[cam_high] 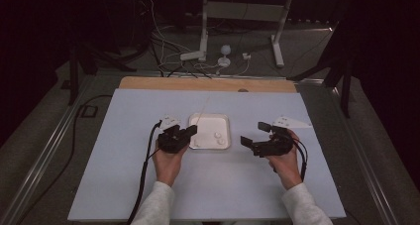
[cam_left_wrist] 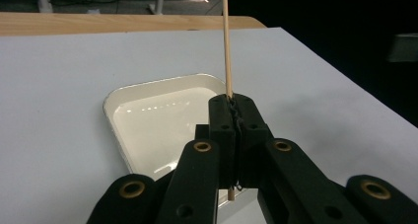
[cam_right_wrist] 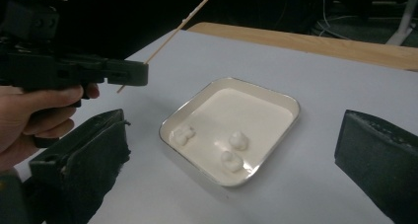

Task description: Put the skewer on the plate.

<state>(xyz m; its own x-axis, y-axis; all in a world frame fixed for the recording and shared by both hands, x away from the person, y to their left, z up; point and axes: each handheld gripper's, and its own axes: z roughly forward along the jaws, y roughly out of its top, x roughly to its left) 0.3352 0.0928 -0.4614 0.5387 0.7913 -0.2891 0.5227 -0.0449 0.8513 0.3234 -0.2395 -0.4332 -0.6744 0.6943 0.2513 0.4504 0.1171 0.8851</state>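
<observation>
A wide pale table (cam_high: 124,185) with a wooden strip along its far edge fills the high view, and beyond it stand the white legs of a frame (cam_high: 237,17) amid loose cables on the floor. Near the table's middle sits a white square tray (cam_high: 210,119), with nothing between it and either gripper. The left gripper (cam_high: 190,131) is held at the tray's left edge, its jaws pressed together on a thin wooden skewer (cam_left_wrist: 227,46), which rises steeply up and away over the tray from the pinch, its lower end poking out just below the pads. The right gripper (cam_high: 255,133) hangs to the right of the tray, apart from it, its jaws spread wide with nothing between them. Inside the tray lie three small white lumps (cam_right_wrist: 230,161) near one side, apart from one another and untouched by the skewer.
</observation>
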